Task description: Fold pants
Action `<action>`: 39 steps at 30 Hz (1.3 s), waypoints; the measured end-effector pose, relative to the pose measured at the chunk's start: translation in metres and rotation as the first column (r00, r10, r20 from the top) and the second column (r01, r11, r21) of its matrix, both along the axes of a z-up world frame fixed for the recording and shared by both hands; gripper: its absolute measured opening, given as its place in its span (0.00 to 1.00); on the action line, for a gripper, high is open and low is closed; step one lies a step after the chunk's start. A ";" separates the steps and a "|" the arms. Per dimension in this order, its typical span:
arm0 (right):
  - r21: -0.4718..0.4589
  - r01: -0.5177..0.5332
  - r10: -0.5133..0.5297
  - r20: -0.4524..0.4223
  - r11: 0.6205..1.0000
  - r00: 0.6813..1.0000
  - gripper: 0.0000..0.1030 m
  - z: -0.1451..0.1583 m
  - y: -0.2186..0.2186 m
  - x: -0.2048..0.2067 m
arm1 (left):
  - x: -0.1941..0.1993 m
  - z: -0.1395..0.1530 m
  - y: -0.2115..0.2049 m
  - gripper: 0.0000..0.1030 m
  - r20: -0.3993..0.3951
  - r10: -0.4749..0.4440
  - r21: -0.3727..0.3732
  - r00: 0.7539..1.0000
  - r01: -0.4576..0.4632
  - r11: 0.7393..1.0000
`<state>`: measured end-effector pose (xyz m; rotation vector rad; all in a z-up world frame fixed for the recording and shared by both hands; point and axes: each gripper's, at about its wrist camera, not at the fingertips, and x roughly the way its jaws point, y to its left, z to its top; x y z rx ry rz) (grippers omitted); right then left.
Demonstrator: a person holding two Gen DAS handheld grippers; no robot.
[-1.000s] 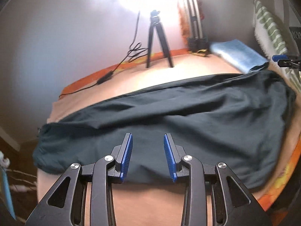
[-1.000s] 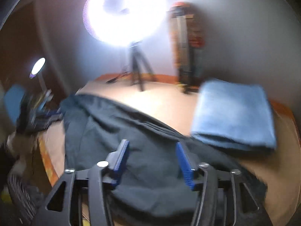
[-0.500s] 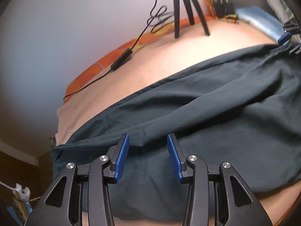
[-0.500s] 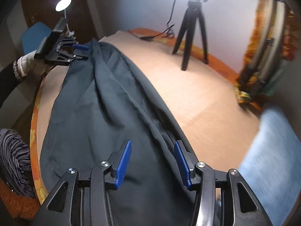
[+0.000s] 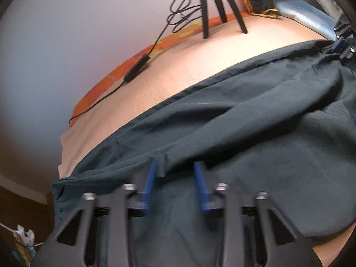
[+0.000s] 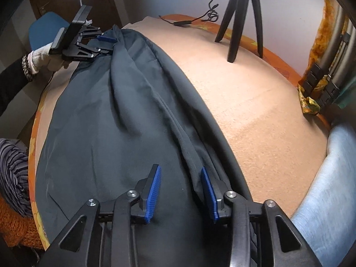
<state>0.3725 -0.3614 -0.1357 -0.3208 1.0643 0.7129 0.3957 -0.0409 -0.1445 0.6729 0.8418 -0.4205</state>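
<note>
My left tongs (image 5: 175, 173) are closing over a raised fold of the dark pants (image 5: 255, 138), pads not yet pressing it. My right tongs (image 6: 180, 191) are closing too, cloth between and beneath them on the bed (image 6: 255, 93).

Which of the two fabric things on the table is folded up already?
The light blue cloth, stacked neatly at the table's end; the dark pants lie spread lengthwise.

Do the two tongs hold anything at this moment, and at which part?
Nothing is pinched yet. Both tongs are closing over the dark pants: the left tongs at a fold near one end, the right tongs at the other end.
</note>
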 end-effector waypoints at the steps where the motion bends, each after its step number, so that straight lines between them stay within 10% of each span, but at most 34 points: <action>1: -0.008 0.006 -0.006 0.007 1.000 1.000 0.17 0.000 0.000 -0.002 | -0.003 -0.002 -0.002 0.09 0.010 -0.005 0.017 1.000 0.005 1.000; 7: -0.023 0.050 -0.048 0.089 0.998 0.995 0.00 0.012 0.001 -0.013 | -0.007 0.001 -0.003 0.03 0.046 0.008 0.027 0.999 -0.009 1.000; 23: -0.109 0.230 -0.211 0.163 0.967 0.964 0.00 0.001 -0.013 0.017 | 0.036 0.026 0.006 0.02 0.116 0.180 -0.023 0.977 -0.179 0.984; 29: -0.006 0.307 -0.303 0.153 0.952 0.941 0.21 0.024 -0.036 0.006 | 0.006 0.038 0.033 0.04 0.112 0.232 -0.060 0.966 -0.227 0.972; 35: 0.121 0.317 -0.334 0.157 0.941 0.930 0.30 0.072 -0.036 -0.069 | -0.033 0.049 0.075 0.30 0.082 0.321 -0.151 0.943 -0.307 0.940; 39: 0.161 0.332 -0.349 0.086 0.929 0.933 0.35 0.081 -0.012 -0.129 | -0.049 0.055 0.121 0.40 0.000 0.435 -0.265 0.900 -0.420 0.868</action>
